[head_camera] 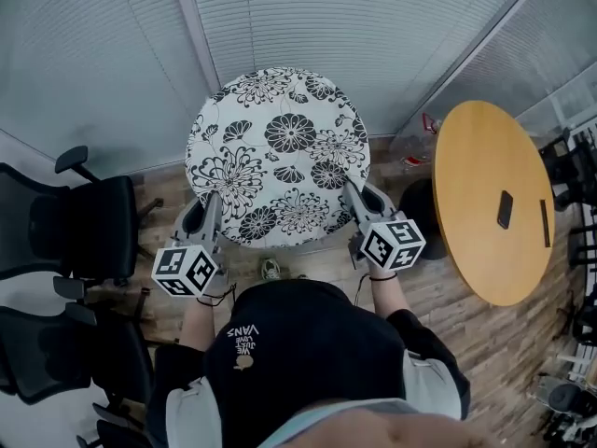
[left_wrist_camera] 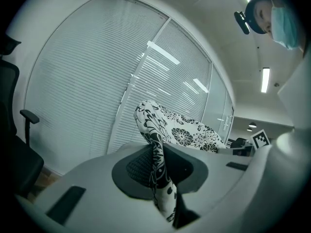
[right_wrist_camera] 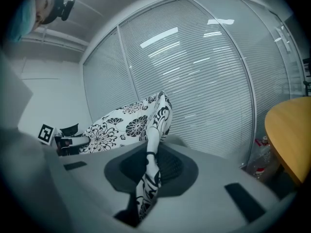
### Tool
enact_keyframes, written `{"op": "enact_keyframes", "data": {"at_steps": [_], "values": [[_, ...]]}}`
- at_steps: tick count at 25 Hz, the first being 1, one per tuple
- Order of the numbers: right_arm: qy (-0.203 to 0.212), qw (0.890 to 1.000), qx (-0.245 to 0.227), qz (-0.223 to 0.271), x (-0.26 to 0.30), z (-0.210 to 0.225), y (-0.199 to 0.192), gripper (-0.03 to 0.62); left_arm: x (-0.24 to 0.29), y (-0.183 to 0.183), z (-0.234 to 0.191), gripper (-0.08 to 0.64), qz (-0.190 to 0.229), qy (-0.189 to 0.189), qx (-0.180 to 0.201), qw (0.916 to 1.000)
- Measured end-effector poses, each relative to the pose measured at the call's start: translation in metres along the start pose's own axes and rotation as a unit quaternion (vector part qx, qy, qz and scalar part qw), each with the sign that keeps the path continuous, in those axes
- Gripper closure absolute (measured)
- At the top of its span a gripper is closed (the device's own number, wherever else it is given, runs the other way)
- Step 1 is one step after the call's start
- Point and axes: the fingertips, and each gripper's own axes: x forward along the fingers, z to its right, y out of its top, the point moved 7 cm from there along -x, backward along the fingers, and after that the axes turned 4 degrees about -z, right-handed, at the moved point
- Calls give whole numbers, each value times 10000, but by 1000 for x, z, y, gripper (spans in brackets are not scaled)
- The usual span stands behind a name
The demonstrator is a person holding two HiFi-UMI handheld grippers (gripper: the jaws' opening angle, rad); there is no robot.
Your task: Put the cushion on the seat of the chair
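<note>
A round cushion [head_camera: 280,152] with a black-and-white flower print is held up in the air in front of the person, its face tilted toward the head camera. My left gripper [head_camera: 213,215] is shut on its near left edge, and my right gripper [head_camera: 353,199] is shut on its near right edge. In the left gripper view the cushion [left_wrist_camera: 182,132] rim is pinched between the jaws of the left gripper [left_wrist_camera: 158,178]. The right gripper view shows the cushion [right_wrist_camera: 116,125] edge clamped the same way in the right gripper [right_wrist_camera: 148,171]. Two black office chairs [head_camera: 79,227] stand at the left.
A round wooden table [head_camera: 485,203] with a dark phone [head_camera: 505,209] on it stands at the right. Window blinds [head_camera: 373,26] close off the far side. The second black chair [head_camera: 56,353] is at the lower left. Wooden floor [head_camera: 448,287] lies below.
</note>
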Motion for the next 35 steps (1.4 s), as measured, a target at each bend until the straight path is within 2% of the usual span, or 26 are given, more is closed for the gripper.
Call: {"op": "enact_keyframes", "data": {"at_steps": [12,25,35], "values": [[22,9997,-31,227,1,-1,-9,549,-1,1,-3,500,163,-66,231,9996],[87,9999,-78,80,3,2,-3,549,-1,-1,-1,501,147,65,129,9998],[78,9998,-29,-155,5,3,2,549,2,1,0,502,-40,155,-14,9999]]}}
